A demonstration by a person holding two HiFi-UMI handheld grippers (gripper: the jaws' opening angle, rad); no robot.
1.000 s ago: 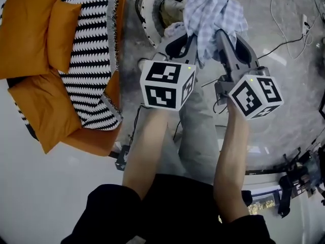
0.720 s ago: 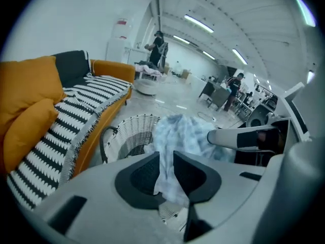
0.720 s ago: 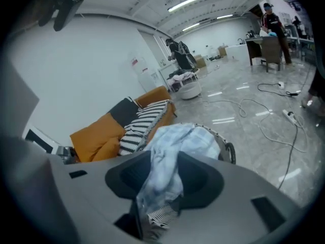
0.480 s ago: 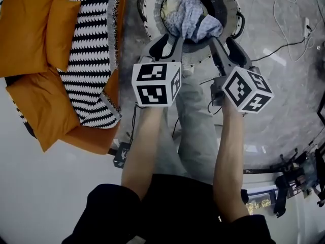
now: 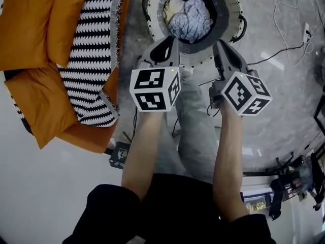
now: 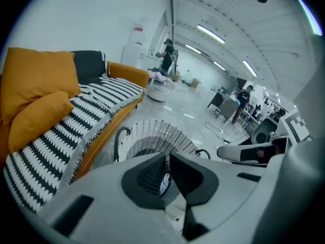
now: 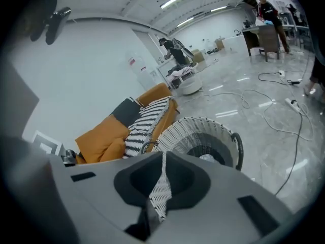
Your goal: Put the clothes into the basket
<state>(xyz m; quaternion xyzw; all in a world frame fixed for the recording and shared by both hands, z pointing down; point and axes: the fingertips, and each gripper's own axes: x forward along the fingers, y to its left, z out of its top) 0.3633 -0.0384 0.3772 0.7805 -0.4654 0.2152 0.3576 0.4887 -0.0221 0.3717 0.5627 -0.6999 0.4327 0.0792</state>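
Now: drop confirmed. One second ago both grippers held the blue checked garment (image 5: 190, 20) in the air over the basket (image 5: 229, 6); half a second ago it was at the basket mouth; at this moment it lies bunched inside the basket, touching a pale yellowish garment (image 5: 173, 8) on its left.

Left gripper (image 6: 167, 156): jaws have just been closing and stand almost together, only a thin slit between them. Nothing is in the slit; the basket weave shows through it. Right gripper (image 7: 164, 156): same reading, jaws just closed to a narrow slit, nothing gripped, basket wall visible beyond. In the head view both grippers sit at the near rim of the basket, clear of the cloth.

Judgement: this garment's transfer is finished. No other loose clothing shows on the floor, or on the sofa's striped throw (image 5: 91, 50), so the task looks complete or close to it.

Writing: none legible. Marker cube (image 5: 155, 89) carries black-and-white squares only. A red-and-white wall sign (image 6: 138, 29) is too small to read.
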